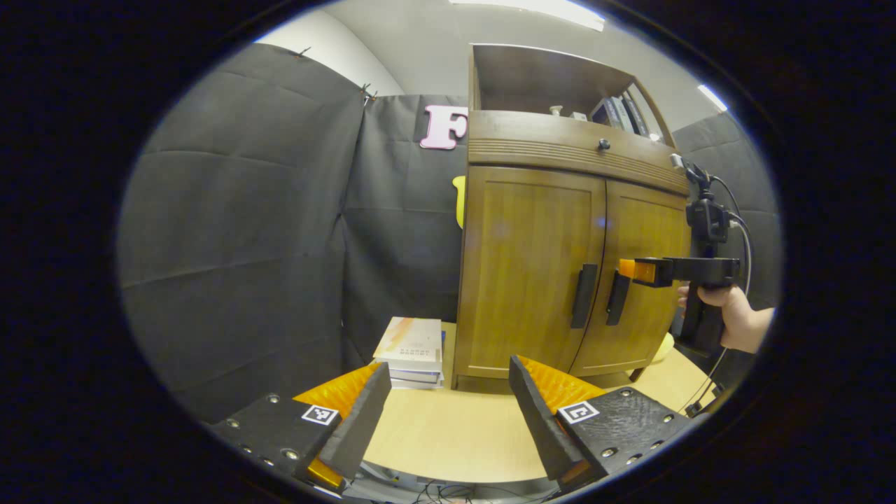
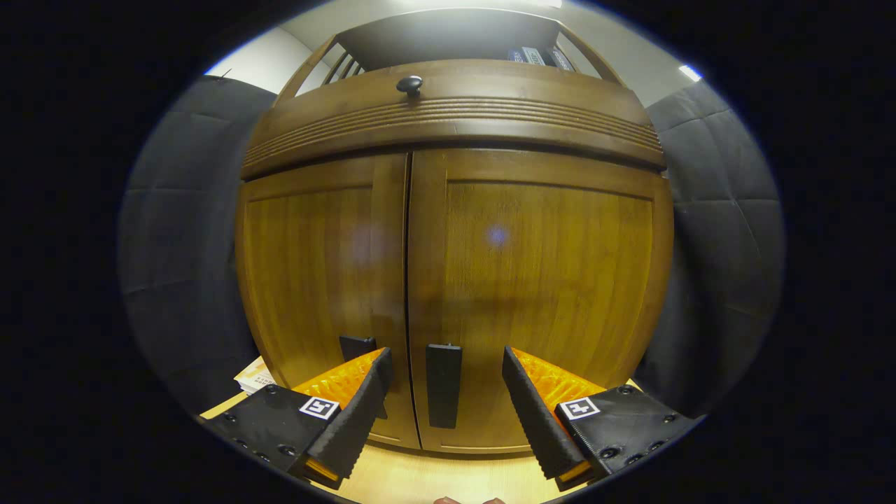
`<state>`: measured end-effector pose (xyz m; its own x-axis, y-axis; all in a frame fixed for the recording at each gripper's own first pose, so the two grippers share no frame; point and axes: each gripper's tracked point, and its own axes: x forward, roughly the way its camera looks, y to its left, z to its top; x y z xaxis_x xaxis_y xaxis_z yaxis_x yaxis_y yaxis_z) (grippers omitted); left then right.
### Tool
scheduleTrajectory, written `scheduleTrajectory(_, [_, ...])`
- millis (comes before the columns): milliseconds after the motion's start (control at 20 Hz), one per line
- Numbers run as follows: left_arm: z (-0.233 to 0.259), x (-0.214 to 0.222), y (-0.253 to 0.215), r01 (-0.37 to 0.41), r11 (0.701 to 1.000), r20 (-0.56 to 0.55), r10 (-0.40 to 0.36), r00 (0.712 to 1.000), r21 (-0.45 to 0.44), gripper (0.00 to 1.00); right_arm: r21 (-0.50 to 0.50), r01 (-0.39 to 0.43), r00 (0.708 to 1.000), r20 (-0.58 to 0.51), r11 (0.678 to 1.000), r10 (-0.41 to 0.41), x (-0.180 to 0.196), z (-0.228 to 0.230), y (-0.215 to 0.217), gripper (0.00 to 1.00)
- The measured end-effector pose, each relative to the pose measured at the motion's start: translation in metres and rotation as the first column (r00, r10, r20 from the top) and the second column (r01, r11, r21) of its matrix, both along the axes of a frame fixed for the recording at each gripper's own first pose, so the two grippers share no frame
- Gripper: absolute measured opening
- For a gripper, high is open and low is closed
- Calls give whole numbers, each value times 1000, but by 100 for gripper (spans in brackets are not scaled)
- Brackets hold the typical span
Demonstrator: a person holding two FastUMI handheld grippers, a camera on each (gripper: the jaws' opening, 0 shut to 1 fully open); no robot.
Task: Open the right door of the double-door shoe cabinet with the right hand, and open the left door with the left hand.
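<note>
You are holding your right gripper wide open and empty, fingers standing either side of the right door's handle, both cabinet doors sitting shut, while your left gripper is hanging open well back over the table

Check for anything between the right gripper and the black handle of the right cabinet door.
Nothing visible blocks it. The right gripper is open, and the black vertical handle of the brown wooden right door sits straight ahead, framed between its fingers. Both doors look closed.
</note>
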<state>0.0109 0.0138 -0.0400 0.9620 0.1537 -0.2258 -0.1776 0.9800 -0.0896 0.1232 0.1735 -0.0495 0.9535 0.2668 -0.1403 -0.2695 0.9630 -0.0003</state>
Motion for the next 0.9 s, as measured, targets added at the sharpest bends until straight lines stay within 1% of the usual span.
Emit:
scheduleTrajectory(200, [0,7,-4,10,1000,-23,-11,1000,-9,99,14,29,999,-29,999,-29,21,-13,2,97])
scheduleTrajectory(300, [2,5,-3,25,1000,-27,-25,999,-1,99,25,41,998,-51,999,-39,25,-21,1,98])
scheduleTrajectory(400, [-2,12,-8,43,999,-32,-43,999,7,99,40,46,996,-72,998,-44,30,-29,1,96])
scheduleTrajectory(500, [-3,20,-15,63,998,-35,-62,997,14,99,48,44,996,-75,998,-40,35,-34,3,88])
scheduleTrajectory(650, [-1,20,-27,86,996,-44,-85,995,16,99,20,39,996,-76,999,-37,38,-45,11,62])
scheduleTrajectory(750, [5,15,-35,99,995,-49,-98,994,15,99,25,32,995,-91,999,-30,42,-51,16,45])
scheduleTrajectory(800, [10,14,-41,108,994,-46,-107,993,14,99,26,29,995,-98,999,-26,45,-54,18,46])
scheduleTrajectory(850, [12,11,-45,116,993,-42,-115,992,17,99,23,49,994,-95,999,-46,41,-53,13,47])
scheduleTrajectory(900, [14,11,-47,122,992,-40,-121,992,21,99,31,53,995,-88,998,-51,43,-48,15,37])
